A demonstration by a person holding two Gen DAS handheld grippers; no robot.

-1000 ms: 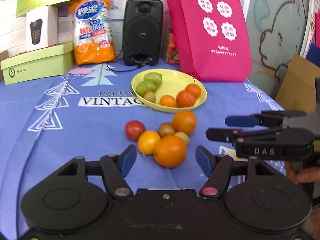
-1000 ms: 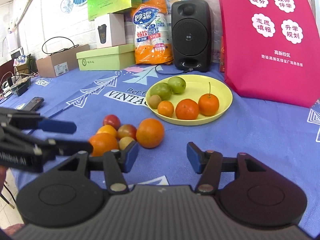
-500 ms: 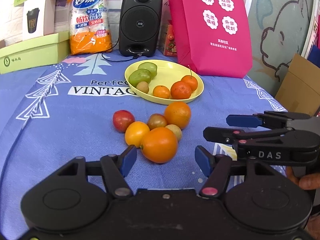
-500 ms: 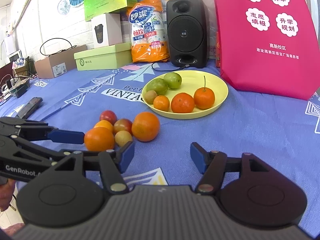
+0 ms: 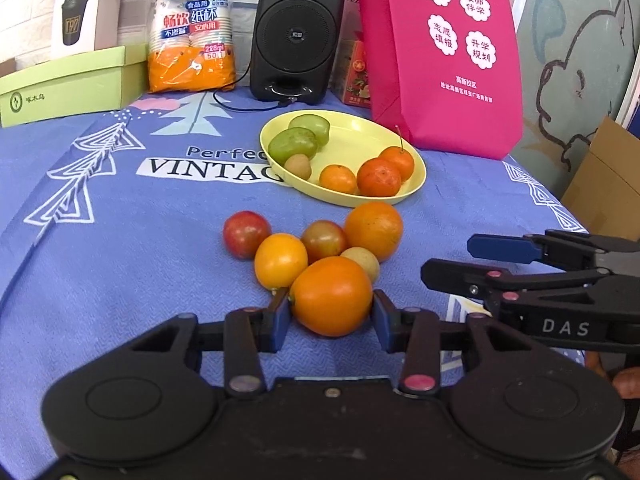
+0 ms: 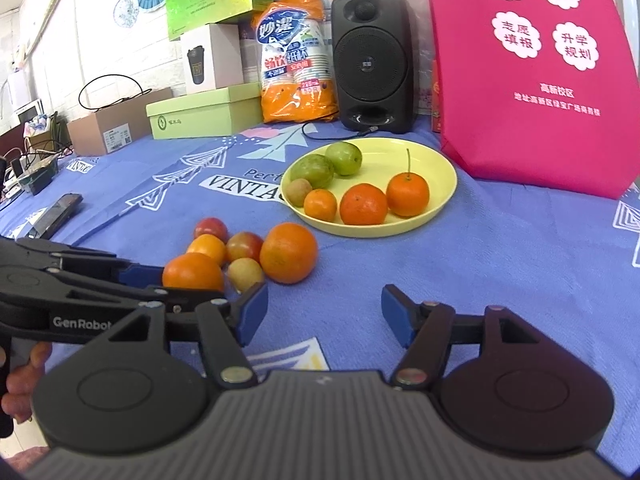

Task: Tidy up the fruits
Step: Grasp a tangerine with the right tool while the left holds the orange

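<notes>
We are counting six fruits (image 5: pixel 324 240) loose on the cloth, six more (image 5: pixel 340 178) in one yellow plate (image 5: pixel 360 140), and two grippers (image 5: pixel 331 312).

Bare blue printed tablecloth (image 5: pixel 100 248) lies open to the left of the loose fruit cluster (image 5: pixel 316 240) and on its far right toward the tall pink paper bag (image 6: pixel 532 72); the black right gripper (image 6: pixel 324 312), jaws apart over empty cloth, sits just right of the cluster. The cluster's far side is tight, the large orange (image 5: pixel 374 230) nearly touching the round yellow plastic plate (image 5: pixel 360 140). Behind the plate, the black speaker (image 5: pixel 298 32), orange paper-cup pack (image 5: pixel 190 28) and pale green box (image 5: pixel 72 84) wall off the back edge.
</notes>
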